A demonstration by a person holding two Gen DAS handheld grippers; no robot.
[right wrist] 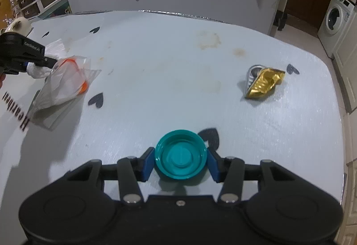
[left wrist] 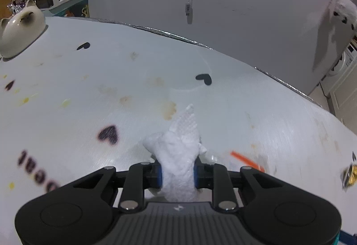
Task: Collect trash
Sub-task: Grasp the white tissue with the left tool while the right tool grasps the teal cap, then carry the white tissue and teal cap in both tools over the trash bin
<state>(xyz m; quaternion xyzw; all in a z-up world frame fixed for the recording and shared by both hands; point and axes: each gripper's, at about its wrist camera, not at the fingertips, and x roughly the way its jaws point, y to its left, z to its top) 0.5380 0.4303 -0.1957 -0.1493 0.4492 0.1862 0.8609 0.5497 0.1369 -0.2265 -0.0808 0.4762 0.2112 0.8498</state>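
My left gripper [left wrist: 177,176] is shut on a crumpled white paper towel [left wrist: 178,147] and holds it just above the table; it also shows at the left edge of the right wrist view [right wrist: 35,62]. My right gripper [right wrist: 180,161] holds a teal plastic lid [right wrist: 180,157] between its blue pads [right wrist: 148,164]. A clear plastic bag with an orange strip [right wrist: 64,82] lies on the table beside the left gripper. A crumpled gold and silver wrapper [right wrist: 264,82] lies at the right side of the table.
The table [right wrist: 167,66] has a pale cloth with black hearts and brown stains. A cream cat-shaped bowl [left wrist: 21,28] stands at its far left corner. A grey wall panel stands behind the table. A washing machine [right wrist: 337,15] is at the far right.
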